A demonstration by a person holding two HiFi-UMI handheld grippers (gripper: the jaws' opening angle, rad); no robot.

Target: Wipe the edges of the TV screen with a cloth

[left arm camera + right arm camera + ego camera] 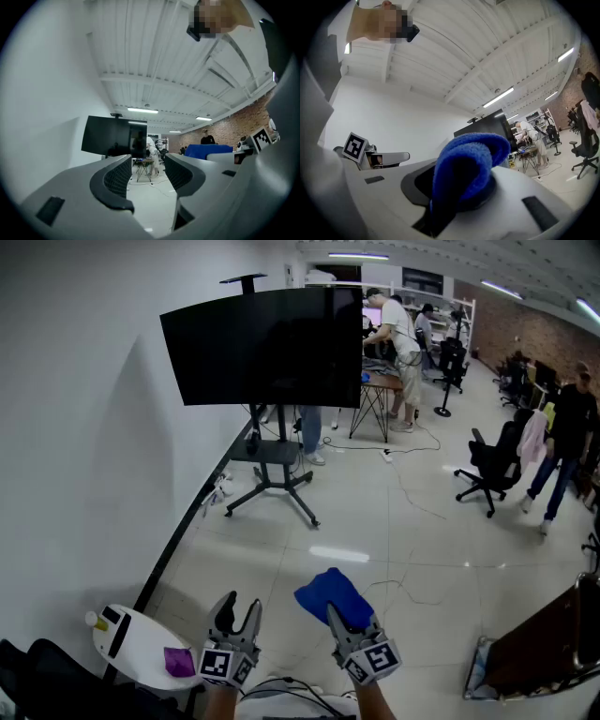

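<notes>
1. Well, the big black TV screen (262, 348) is up on a dark rolling stand (272, 474). The stand is on the floor, at the floor's left edge, right by the white wall. The screen is dark.
2. A small white round table (141, 638) sits at the near left edge of the floor, also by the wall.
3. The blue cloth (333, 594) is far from the TV, down low near the person. It is not touching the screen.
4. The right gripper (349, 620) has its jaws squeezed on the cloth, and the cloth puffs up out of them in a fold.
5. The left gripper (238, 604) is just beside the right one. Its jaws are apart and nothing is between them.
6. A little purple thing (178, 661) lies near the right edge of the white table.
</notes>
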